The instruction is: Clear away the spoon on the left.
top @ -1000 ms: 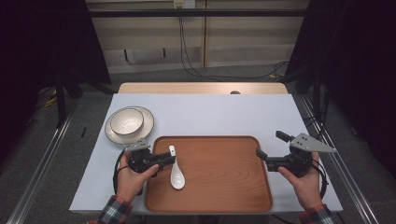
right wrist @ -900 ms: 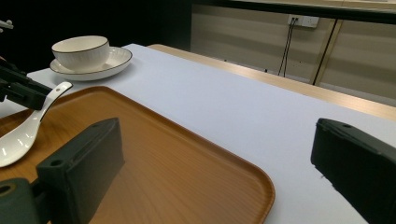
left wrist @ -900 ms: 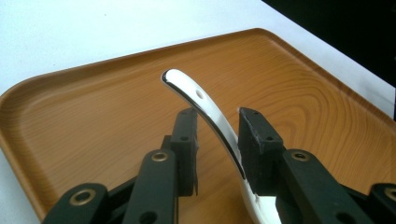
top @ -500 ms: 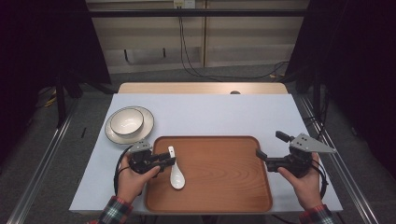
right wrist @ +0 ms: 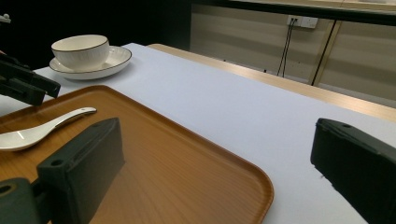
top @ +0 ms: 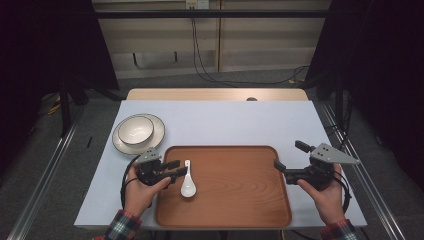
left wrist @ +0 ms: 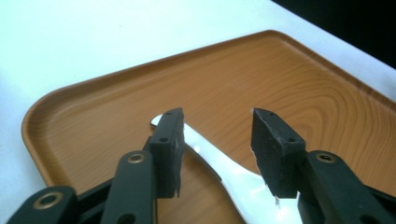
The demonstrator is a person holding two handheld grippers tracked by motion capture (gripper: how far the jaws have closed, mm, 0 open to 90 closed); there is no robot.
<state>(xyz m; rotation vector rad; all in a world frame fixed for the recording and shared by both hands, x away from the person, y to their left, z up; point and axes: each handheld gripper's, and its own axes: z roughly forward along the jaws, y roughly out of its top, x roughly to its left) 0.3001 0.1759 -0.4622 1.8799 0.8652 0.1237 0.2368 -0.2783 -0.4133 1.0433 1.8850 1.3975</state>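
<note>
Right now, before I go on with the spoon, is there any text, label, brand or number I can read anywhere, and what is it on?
None: no readable text, label, brand or number.
Spoon, tray, bowl and plate: plain, unmarked.
Left gripper and right gripper: no lettering visible.
Wall outlet: too small to tell if marked.

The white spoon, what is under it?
The white ceramic spoon lies on the brown wooden tray, which sits on the white table. The tray hides the table beneath it.
</note>
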